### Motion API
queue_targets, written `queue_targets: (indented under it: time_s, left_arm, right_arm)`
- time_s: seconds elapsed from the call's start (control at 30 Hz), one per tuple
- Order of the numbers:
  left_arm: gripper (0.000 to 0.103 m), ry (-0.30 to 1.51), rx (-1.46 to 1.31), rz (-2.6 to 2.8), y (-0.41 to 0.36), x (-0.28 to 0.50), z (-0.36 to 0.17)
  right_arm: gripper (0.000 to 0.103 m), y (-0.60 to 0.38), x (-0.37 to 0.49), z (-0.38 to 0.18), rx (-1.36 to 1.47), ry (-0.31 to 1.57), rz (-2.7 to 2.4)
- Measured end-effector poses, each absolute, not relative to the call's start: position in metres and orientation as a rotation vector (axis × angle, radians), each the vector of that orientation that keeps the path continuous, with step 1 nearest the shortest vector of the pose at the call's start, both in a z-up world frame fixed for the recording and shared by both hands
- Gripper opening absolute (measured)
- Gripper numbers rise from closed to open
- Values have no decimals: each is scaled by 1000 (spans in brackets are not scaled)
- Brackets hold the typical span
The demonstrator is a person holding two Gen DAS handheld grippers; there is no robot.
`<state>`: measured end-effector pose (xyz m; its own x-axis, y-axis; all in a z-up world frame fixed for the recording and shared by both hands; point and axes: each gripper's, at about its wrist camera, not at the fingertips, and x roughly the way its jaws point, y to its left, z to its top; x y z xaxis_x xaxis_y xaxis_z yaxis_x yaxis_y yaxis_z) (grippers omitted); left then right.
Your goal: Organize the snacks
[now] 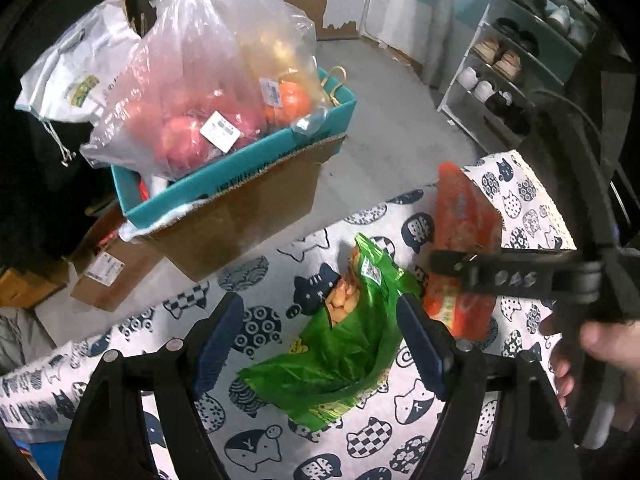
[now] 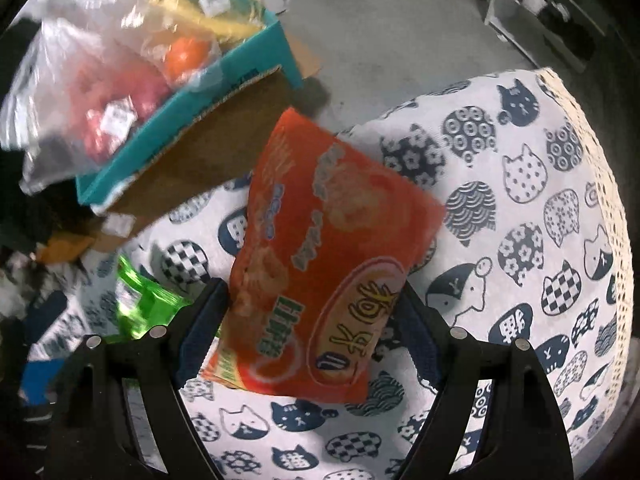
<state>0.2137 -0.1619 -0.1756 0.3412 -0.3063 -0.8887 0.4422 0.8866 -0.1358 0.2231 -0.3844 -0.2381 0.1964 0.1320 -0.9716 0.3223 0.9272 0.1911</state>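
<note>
A green snack bag (image 1: 344, 344) lies on the cat-print cloth (image 1: 280, 440), between the wide-open fingers of my left gripper (image 1: 320, 344); the fingers do not press it. An orange snack bag (image 2: 320, 264) sits between the fingers of my right gripper (image 2: 312, 332), which close on its lower part and seem to hold it tilted above the cloth (image 2: 520, 200). The orange bag (image 1: 464, 240) and the right gripper (image 1: 440, 262) also show in the left wrist view. The green bag (image 2: 148, 304) shows at the left of the right wrist view.
A teal box (image 1: 248, 168) on a cardboard box (image 1: 240, 232) holds clear plastic bags of fruit (image 1: 200, 92), beyond the cloth's far edge. More cardboard boxes (image 1: 108, 276) sit on the floor at left. A shoe rack (image 1: 516, 60) stands at far right.
</note>
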Motion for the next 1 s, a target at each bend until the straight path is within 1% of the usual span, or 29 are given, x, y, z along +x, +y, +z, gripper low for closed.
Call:
queue_targets:
  time_s: [0.17,0.27,0.3,0.33,0.4,0.47,0.53,0.63,0.77,0.8,0.83,0.87,0.9,0.93,1.0]
  left_arm:
    - [80,1133,148,-546,-168,204,-181]
    - [81,1128,171,-569,-175,198,-184]
    - [81,1130,178,-576,-178,197,-186]
    - [81,1134,193,-584,-181,196,-189]
    - [81,1138,226,-588,-187,193,-193]
    - [81,1142,258,-580,-191,193,-198]
    - [81,1150,277,-569,-193,193,-204]
    - [81,1153,300,-543,-195,194,-210]
    - [81,1170,312,-518,-196,195,-217]
    - [81,1173,310,-516,-196,194,-218]
    - [79,1175,315,-512,-196,194,-220]
    - [70,1172,320,-508,-196,194,-220]
    - [65,1169,327,-504,-196,193,-221]
    - [63,1166,332,-504,-195,192,-221]
    - [54,1160,333,-503,-194,189,-219]
  right_arm:
    - [81,-371,217,-255,193,1460,-119]
    - [72,-376,207,-256,120,1469,-105]
    - [64,-379,203,-256,109,1468,-93]
    - [59,-382,200,-256,107,1465,-88]
    - [55,-388,194,-254,96,1457,-75]
    - [51,-391,190,-253,70,1447,-69]
    - [46,-390,185,-251,27,1437,-55]
    - [42,-390,176,-246,-23,1423,-42]
    - [40,-387,165,-245,-62,1416,-19]
    - [37,-386,165,-246,-65,1417,-10]
    - [37,-385,162,-245,-69,1417,-8]
    - [37,-384,161,-245,-79,1413,-6]
    - [36,-383,159,-245,-87,1410,-1]
    - [36,-381,156,-244,-96,1407,4]
    - [36,-378,150,-242,-121,1400,11]
